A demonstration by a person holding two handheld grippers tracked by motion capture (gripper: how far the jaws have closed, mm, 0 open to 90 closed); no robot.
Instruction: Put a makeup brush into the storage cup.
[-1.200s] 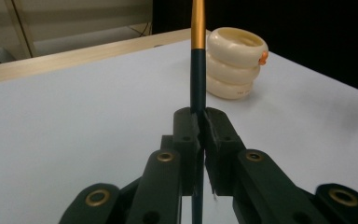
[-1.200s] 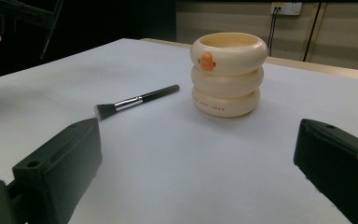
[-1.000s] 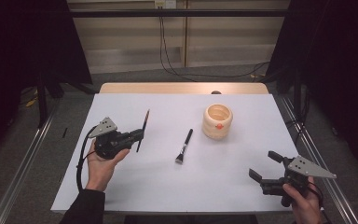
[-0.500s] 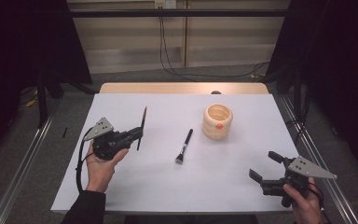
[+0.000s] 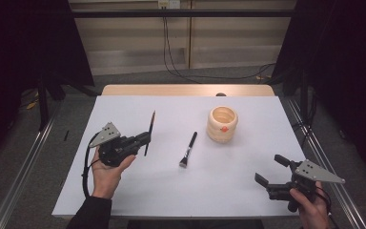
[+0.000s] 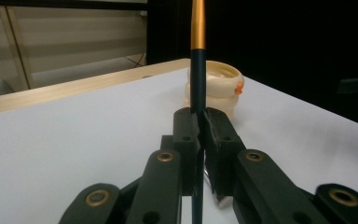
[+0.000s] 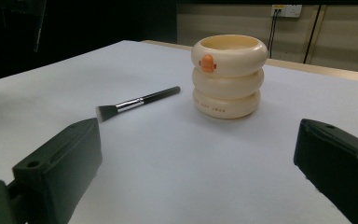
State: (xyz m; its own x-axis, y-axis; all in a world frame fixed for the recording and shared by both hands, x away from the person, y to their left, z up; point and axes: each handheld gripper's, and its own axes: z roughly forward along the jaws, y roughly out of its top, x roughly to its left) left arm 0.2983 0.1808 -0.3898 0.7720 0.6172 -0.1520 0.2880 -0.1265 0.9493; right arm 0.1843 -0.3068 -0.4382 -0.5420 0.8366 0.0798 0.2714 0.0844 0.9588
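The slim brush (image 5: pixel 149 133), dark-handled with an orange-gold band, is pinched in the left tool (image 5: pixel 145 139), whose jaws are pressed together on the lower part of its handle; the brush stands nearly upright above the left half of the tabletop (image 5: pixel 138 191), well apart from the cream ringed cup (image 5: pixel 222 124). In the left gripper view the handle (image 6: pixel 197 70) rises straight out from between the jaws, with the cup (image 6: pixel 214 91) behind it. The step in hand looks like carrying this brush to the cup and standing it inside. To do that well, keep the pinch firm so the thin handle cannot swivel, travel above the rim, and lower the bottom end into the opening before letting go. A flat brush (image 5: pixel 188 149) lies between, so pass above it. The right tool (image 5: pixel 273 176) rests near the front right edge, jaws spread with nothing between them.
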